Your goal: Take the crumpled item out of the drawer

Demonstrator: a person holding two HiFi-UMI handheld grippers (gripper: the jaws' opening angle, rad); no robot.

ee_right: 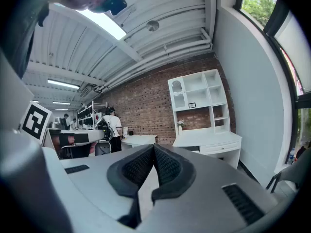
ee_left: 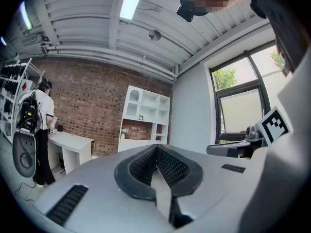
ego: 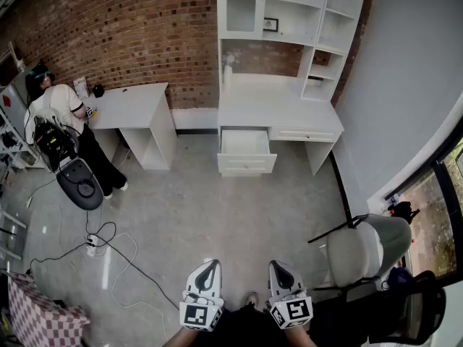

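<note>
"So, what is the biggest thing you see?"

"The red brick wall (ego: 130,35) at the far end. A big white desk (ego: 278,110) with shelves on top stands against it. To the left is a smaller white desk (ego: 134,107), and a person (ego: 61,110) stands there."

"And on the right?"

"A pale chair (ego: 354,251), near the right gripper (ego: 275,264)."

"Where is the drawer?"

"The drawer (ego: 246,144) sticks out, open, under the big desk — well apart from both grippers, across the floor. I cannot make out the crumpled item inside it from here."

"And the grippers?"

"The left gripper (ego: 211,263) and the right one are side by side, down low, pointing at the desk. Both have their jaws squeezed together — nothing is between them."
</note>
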